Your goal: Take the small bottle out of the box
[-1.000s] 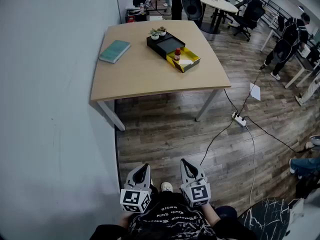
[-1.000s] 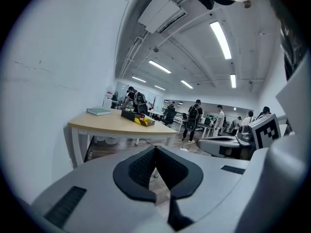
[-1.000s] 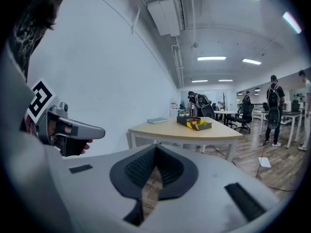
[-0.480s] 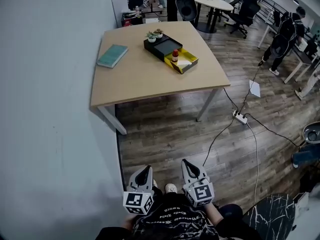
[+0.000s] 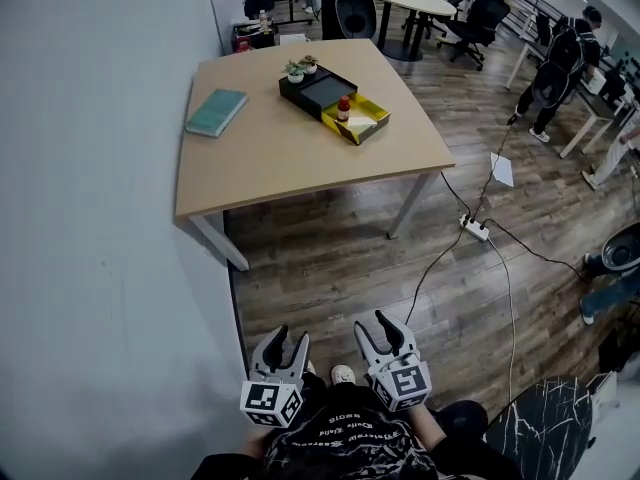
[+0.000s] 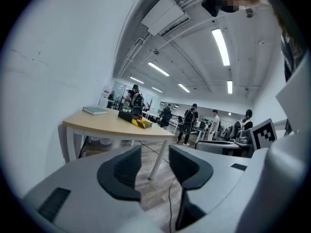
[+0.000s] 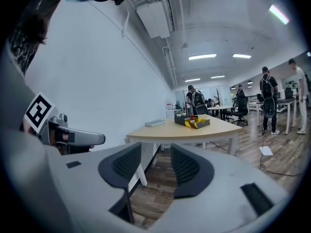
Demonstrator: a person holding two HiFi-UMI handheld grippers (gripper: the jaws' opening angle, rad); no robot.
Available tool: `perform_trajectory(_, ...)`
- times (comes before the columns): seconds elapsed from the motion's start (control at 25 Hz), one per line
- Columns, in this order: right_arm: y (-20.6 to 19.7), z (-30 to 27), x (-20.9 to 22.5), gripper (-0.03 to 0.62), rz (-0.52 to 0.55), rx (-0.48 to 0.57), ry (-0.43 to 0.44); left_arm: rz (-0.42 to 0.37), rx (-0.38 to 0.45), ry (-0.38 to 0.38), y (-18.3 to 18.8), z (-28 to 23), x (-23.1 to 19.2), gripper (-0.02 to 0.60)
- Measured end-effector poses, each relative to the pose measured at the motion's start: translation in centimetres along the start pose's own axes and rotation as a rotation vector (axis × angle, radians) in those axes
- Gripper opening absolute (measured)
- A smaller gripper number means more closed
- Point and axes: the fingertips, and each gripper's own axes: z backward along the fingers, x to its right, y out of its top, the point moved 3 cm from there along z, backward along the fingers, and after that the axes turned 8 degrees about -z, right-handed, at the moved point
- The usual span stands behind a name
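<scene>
A small bottle [image 5: 343, 107] with a red cap stands in the yellow part of a black and yellow box [image 5: 361, 121] on the wooden table [image 5: 290, 158], far ahead of me. Both grippers hang low over the floor, near my body and well short of the table. My left gripper [image 5: 290, 340] and right gripper [image 5: 374, 326] have their jaws opening, with nothing between them. In the left gripper view the left gripper [image 6: 155, 152] points at the table, with the box [image 6: 139, 123] small and distant. The right gripper [image 7: 156, 152] also faces the box [image 7: 195, 123].
A teal book [image 5: 216, 112] lies on the table's left side and two small potted plants [image 5: 299, 68] stand behind the box. A white wall runs along the left. A power strip [image 5: 473, 229] with cables and a sheet of paper [image 5: 501, 170] lie on the floor. People stand at the back right.
Both grippers were shut in the earlier frames and now stand with their jaws apart. The table has drifted slightly left in the head view.
</scene>
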Motion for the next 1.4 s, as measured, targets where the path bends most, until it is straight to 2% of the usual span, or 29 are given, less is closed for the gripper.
perform_trajectory(0.04, 0.0, 0.0, 0.0, 0.207, -0.002, 0.000, -0.005, -0.002, -0.012, -0.016, -0.1, -0.1, -0.1, 0.215)
perform_trajectory(0.08, 0.0, 0.1, 0.0, 0.207, -0.002, 0.002, -0.013, -0.006, -0.021, -0.028, -0.1, -0.2, -0.3, 0.238)
perform_trajectory(0.32, 0.4, -0.6, 0.1, 0.207, 0.005, 0.007, -0.056, -0.024, -0.017, -0.050, 0.7, -1.0, -1.1, 0.257)
perform_trajectory(0.56, 0.7, -2.4, -1.3, 0.207, 0.016, 0.016, -0.068, 0.007, -0.061, -0.213, 0.0, -1.4, -1.7, 0.256)
perform_trajectory(0.64, 0.6, -3.0, -1.8, 0.207, 0.016, 0.022, -0.072, -0.006, -0.076, -0.243, -0.5, -1.5, -2.1, 0.256)
perform_trajectory(0.8, 0.0, -3.2, -2.7, 0.207, -0.006, 0.027, -0.094, -0.023, -0.060, -0.240, -0.2, -1.1, -3.3, 0.256)
perform_trajectory(0.96, -1.2, -3.3, -3.6, 0.207, -0.044, 0.015, -0.103, -0.017, -0.084, -0.218, -0.8, -1.1, -4.9, 0.256)
perform_trajectory(1.16, -1.6, -4.0, -2.8, 0.207, -0.053, 0.006, -0.123, -0.021, -0.092, -0.218, -1.1, -1.9, -5.4, 0.256)
perform_trajectory(1.4, -0.6, -6.6, -1.1, 0.207, -0.042, 0.008, -0.101, -0.026, -0.080, -0.180, -0.4, -4.3, -6.1, 0.256)
